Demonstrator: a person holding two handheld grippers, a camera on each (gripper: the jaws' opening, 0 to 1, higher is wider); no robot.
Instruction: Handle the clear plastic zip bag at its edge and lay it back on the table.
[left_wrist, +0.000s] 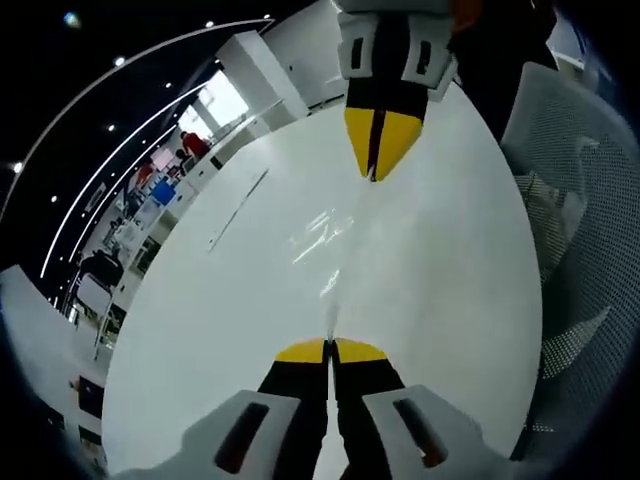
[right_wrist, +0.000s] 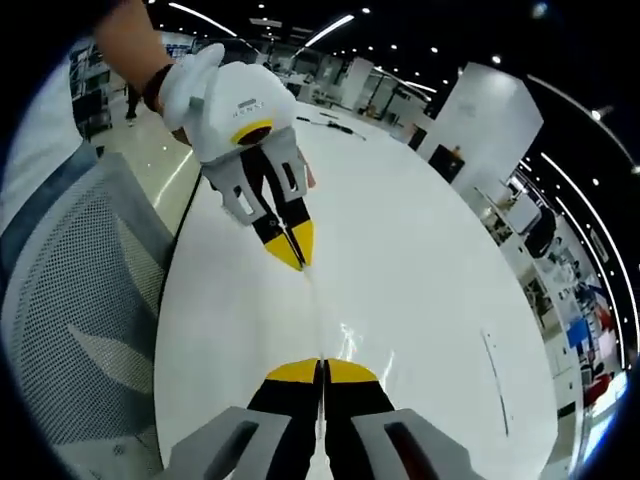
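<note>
Table (left_wrist: 440, 300) first: a broad white top spreading under both views, with a mesh chair (left_wrist: 580, 250) at its edge. Over it the clear plastic zip bag (left_wrist: 330, 250) stretches edge-on between the two grippers, visible mostly as glints and a thin line, just above the surface or on it; I cannot tell which. Left gripper (left_wrist: 329, 345) has its yellow tips pressed together on one bag edge. Right gripper (right_wrist: 322, 365) is likewise clamped on the opposite edge.
</note>
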